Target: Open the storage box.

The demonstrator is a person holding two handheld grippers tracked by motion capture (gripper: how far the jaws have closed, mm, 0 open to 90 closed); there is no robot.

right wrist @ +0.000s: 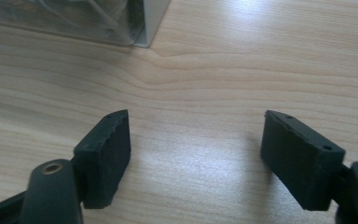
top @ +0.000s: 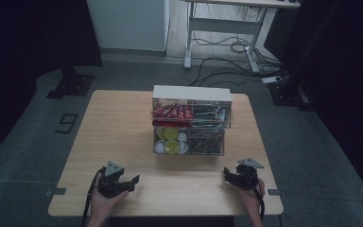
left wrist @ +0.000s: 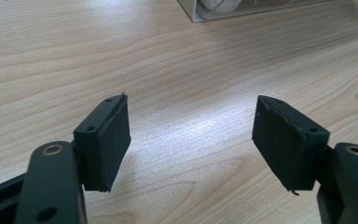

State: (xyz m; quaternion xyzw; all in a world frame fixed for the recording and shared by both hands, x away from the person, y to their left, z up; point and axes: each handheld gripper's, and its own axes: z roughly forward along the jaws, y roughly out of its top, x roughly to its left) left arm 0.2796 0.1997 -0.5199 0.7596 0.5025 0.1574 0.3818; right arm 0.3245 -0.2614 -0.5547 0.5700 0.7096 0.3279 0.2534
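Observation:
A clear two-tier organiser (top: 191, 120) stands at the middle of the wooden table (top: 123, 127). Its upper tier holds red sachets (top: 171, 111) and dark packets (top: 210, 116); its lower tier holds white and green-lidded cups (top: 170, 141) and dark items (top: 207, 143). My left gripper (top: 131, 181) rests low at the near left, open, with bare wood between its pads (left wrist: 106, 140). At the near right my right gripper (top: 227, 174) is open too, nothing between its pads (right wrist: 107, 149). A corner of the organiser (left wrist: 223, 9) lies ahead of the left one, and another corner of the organiser (right wrist: 135, 23) ahead of the right one.
The table's front edge (top: 170, 213) runs just under both hands. Beyond the table stand a white desk frame (top: 227, 28) with cables (top: 236, 56) on the grey floor, and dark stands (top: 71, 80) at both sides.

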